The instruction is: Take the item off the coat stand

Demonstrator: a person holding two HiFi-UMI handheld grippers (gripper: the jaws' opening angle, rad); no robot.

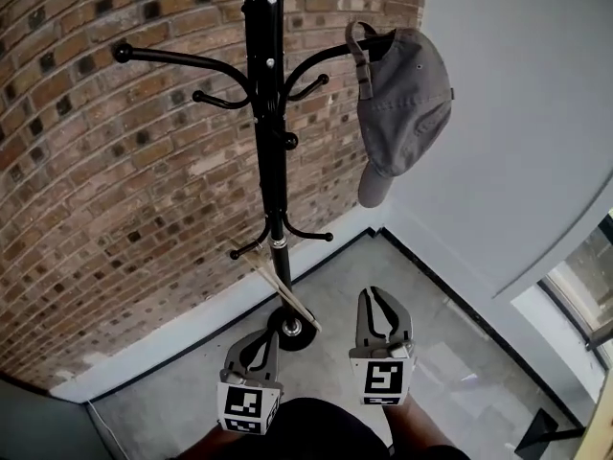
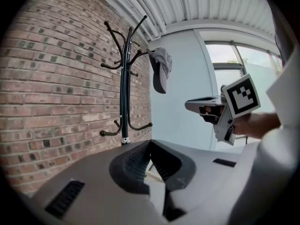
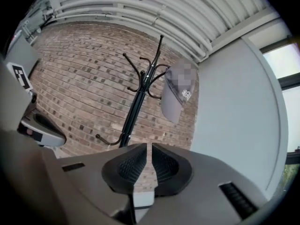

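A grey cap (image 1: pixel 404 103) hangs by its back strap from an upper right hook of the black coat stand (image 1: pixel 270 161), brim pointing down. In the left gripper view the cap (image 2: pixel 161 69) hangs right of the stand (image 2: pixel 124 97). The right gripper view shows the cap (image 3: pixel 177 95) up ahead beside the stand (image 3: pixel 138 97). My left gripper (image 1: pixel 271 338) and right gripper (image 1: pixel 376 295) are low near my body, well below the cap and apart from the stand. Both are shut with nothing between the jaws; the left gripper (image 2: pixel 149 145) and right gripper (image 3: pixel 150 146) show touching pads.
A brick wall (image 1: pixel 115 209) stands behind the stand and a plain grey wall (image 1: pixel 517 113) meets it at the corner on the right. Pale wooden sticks (image 1: pixel 287 293) lean at the stand's round base (image 1: pixel 290 332). A window (image 1: pixel 584 276) is at the right.
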